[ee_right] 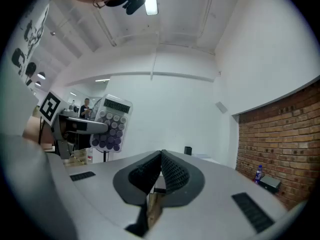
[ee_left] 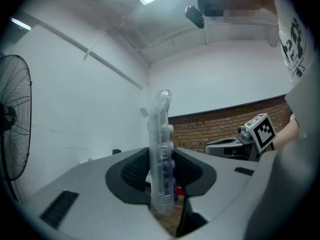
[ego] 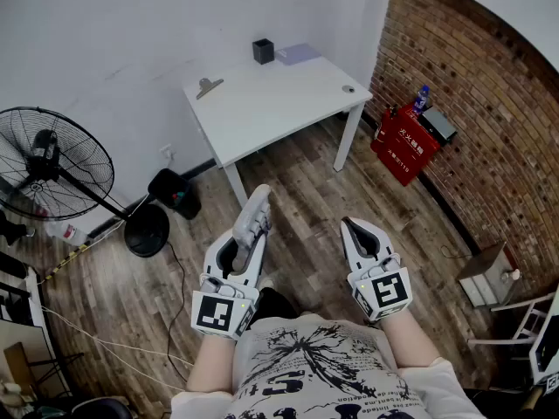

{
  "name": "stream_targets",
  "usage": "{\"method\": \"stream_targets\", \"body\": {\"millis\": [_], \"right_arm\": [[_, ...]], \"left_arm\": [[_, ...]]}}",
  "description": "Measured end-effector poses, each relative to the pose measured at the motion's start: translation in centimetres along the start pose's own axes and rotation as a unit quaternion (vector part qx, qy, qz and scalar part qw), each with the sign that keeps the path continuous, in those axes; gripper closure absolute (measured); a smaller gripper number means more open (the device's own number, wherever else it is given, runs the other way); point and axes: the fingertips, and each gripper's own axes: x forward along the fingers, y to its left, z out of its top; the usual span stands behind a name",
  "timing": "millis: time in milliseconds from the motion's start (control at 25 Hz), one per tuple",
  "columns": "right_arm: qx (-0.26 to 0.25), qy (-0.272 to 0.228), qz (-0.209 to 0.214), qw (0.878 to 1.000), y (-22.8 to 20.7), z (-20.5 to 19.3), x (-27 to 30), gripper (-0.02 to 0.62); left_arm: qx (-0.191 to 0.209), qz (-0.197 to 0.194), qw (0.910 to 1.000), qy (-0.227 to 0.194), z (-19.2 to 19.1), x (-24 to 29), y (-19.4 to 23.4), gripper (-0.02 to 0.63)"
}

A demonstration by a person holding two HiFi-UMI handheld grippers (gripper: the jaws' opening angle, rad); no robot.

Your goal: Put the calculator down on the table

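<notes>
One calculator [ee_left: 161, 149] upright, clamped between left gripper [ego: 248, 243] jaws

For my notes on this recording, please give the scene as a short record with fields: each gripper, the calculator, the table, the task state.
left gripper: shut on the calculator, empty floor below
calculator: clear case, purple keys, held on edge between the jaws
right gripper: shut, holds nothing
table: white, ahead by the wall; bears a dark pen cup, a binder clip, a lilac sheet
task state: calculator not yet on the table
</notes>
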Motion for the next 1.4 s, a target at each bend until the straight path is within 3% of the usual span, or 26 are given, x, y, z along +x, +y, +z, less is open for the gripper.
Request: {"method": "stream_targets", "body": {"millis": [400, 720, 960, 1400], "right_arm": [[0.000, 0.002, 0.005, 1.000, -1.1, -0.4, 0.2, 0.583], [0.033, 0.016, -0.009, 0.999, -3.6, -1.8, 2.9, 0.581], [0.037, 0.031, -0.015, 0.999, -6.5, -3.5, 10.3, 0.581], [0.020, 0.080, -0.006, 0.997, -16.3, -3.6, 31.7, 0.581]], "left_arm": [[0.008, -0.002, 1.0000, 0.003, -0.1, 1.7, -0.7, 0.466], [0.010, -0.011, 0.9997, 0.018, -0.9, 4.6, -0.1, 0.466], [-0.005, -0.026, 0.9994, 0.022, -3.0, 11.2, 4.6, 0.466], [-0.028, -0.050, 0.9983, 0.014, -3.4, 31.7, 19.6, 0.466]]}}
